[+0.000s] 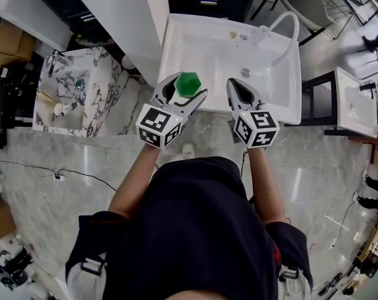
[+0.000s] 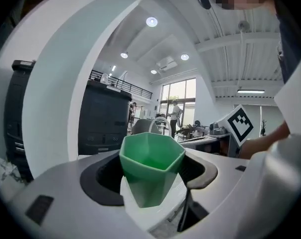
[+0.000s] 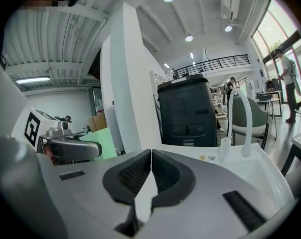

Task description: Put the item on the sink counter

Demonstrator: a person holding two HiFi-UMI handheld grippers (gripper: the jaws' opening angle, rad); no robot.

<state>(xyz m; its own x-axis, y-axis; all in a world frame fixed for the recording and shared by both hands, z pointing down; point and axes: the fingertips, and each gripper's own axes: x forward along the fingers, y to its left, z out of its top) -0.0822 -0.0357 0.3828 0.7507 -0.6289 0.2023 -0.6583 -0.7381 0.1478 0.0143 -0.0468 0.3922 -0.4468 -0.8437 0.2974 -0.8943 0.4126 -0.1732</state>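
Above the near edge of the white sink table (image 1: 173,55), the green cup (image 2: 151,167) sits upright, mouth up, in the left gripper (image 1: 186,91), in the air and not yet resting on any surface. The fingers (image 2: 202,176) stand wide apart with their dark pads pressed on opposite sides of the cup's wall, a little below the rim.

The cup looks like thin, moulded plastic: light, stiff enough to take a squeeze, and unlikely to break if set down briskly. Its faceted sides give the pads flat faces to bear on, which suits the present hold. The wall tapers towards the base and seems smooth, so a loose grip could let it slide downward or tip.

The right gripper (image 1: 240,86) hangs just beside the left one, its fingers pressed together with nothing between them. Both forearms reach forward from the body, side by side. Each gripper points ahead and slightly down towards the basin, with the faucet (image 1: 288,24) at the far right corner.
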